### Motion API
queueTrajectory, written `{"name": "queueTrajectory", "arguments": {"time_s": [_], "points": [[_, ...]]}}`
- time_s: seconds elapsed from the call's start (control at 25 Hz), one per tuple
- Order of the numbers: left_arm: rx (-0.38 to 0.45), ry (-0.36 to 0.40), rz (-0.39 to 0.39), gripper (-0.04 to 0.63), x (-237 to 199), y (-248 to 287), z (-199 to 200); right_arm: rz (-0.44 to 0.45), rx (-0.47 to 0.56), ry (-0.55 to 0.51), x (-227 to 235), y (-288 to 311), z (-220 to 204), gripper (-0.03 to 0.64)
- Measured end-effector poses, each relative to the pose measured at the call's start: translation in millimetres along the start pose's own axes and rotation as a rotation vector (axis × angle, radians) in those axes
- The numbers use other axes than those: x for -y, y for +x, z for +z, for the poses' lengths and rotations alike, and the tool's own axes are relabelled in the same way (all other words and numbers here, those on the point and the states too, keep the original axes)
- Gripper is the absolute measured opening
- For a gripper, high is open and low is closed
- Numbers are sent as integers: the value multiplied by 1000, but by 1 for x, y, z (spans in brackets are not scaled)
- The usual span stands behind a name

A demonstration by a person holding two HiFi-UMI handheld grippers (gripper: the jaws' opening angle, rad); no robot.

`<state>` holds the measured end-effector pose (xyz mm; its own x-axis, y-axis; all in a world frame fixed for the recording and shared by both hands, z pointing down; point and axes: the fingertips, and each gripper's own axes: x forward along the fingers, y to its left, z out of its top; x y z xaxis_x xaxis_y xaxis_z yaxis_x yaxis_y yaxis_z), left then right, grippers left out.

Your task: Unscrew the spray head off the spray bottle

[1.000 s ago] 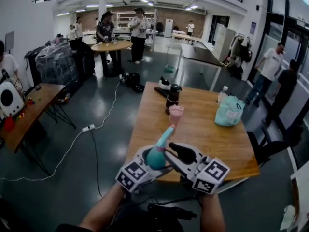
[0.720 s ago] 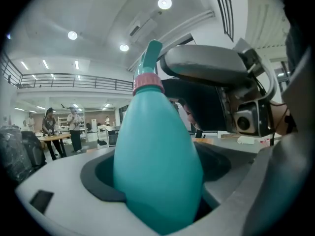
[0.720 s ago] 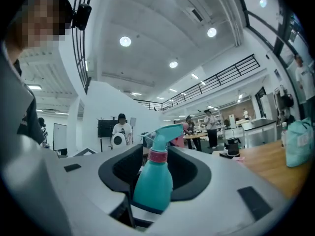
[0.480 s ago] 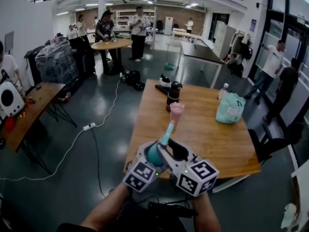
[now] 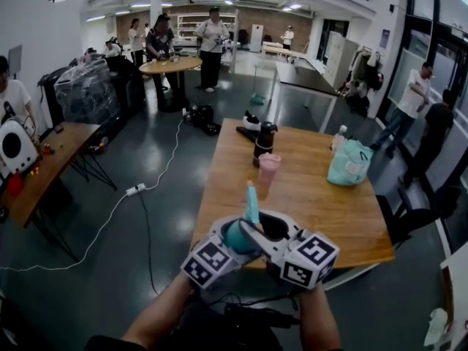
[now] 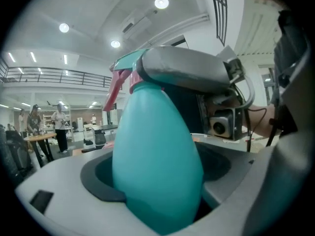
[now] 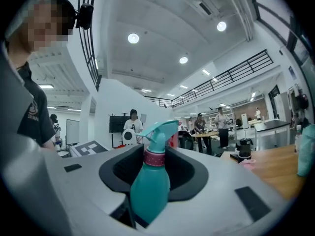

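Here, two grippers meet on one teal spray bottle (image 5: 235, 238), held in the air over the near edge of one wooden table (image 5: 329, 210). The left gripper (image 5: 228, 243) is clamped on the bottle's fat body, which fills the space between its jaws. The right gripper (image 5: 263, 231) has its jaws round the neck, at the single pink collar (image 7: 156, 157). They have just been closing, yet dark padding shows on both sides of the neck and they do not press it. The one spray head (image 5: 252, 198) sits on the bottle, pointing up. On the table stand one pink cup (image 5: 268, 165), one dark flask (image 5: 264, 141), one capped clear bottle (image 5: 337, 141) and one teal bag (image 5: 349, 165)
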<state>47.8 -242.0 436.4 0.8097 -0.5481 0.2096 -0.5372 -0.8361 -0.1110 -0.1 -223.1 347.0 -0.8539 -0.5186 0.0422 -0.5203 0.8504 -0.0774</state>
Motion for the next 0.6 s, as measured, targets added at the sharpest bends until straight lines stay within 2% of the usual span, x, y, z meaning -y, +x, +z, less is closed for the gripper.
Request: {"name": "queueTrajectory", "arguments": {"time_s": [0.28, 0.4, 0.48, 0.6], "points": [[42, -17, -219, 433, 29, -8, 5, 268, 43, 22, -14, -12, 0, 146], [51, -18, -279, 433, 40, -10, 5, 361, 55, 29, -17, -19, -3, 146], [59, -21, -289, 433, 43, -8, 4, 373, 58, 19, -18, -22, -5, 146], [76, -30, -274, 433, 40, -6, 6, 319, 57, -22, -18, -21, -4, 147]]}}
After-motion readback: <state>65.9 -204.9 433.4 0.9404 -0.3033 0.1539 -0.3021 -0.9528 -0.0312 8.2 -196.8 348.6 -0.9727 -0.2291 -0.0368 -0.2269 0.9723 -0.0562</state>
